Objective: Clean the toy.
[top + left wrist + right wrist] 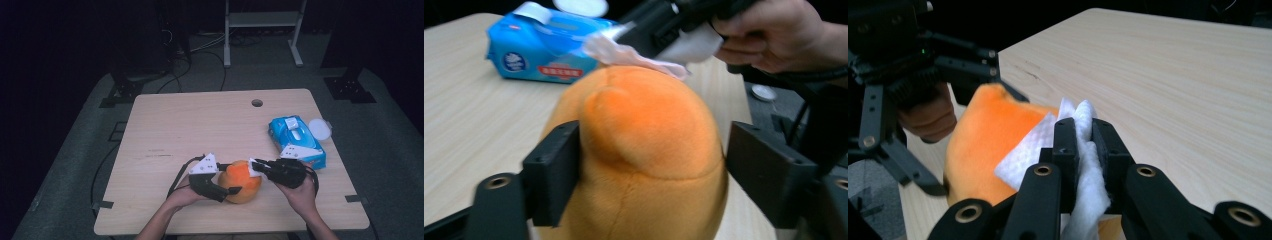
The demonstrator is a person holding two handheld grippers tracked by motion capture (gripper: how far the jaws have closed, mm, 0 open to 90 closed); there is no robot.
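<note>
High view: an orange plush toy (pixel 240 181) is clamped by the left gripper (pixel 231 190) at the table's near edge, just left of the wipes pack (pixel 296 141); a white wipe (pixel 1048 145) (pinched in the right gripper (pixel 1084 137)) could be dragged loose, or the toy pushed out, by hard rubbing

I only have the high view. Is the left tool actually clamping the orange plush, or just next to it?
Observer: In the left gripper view, the left tool has one jaw at each side of the orange plush, pressed into it.
Operator: What's the white bit at the right tool?
Observer: A white wipe, pinched between the shut jaws of the right tool.
Operator: Is it touching the plush?
Observer: Yes, its free end lies on top of the plush.
</note>
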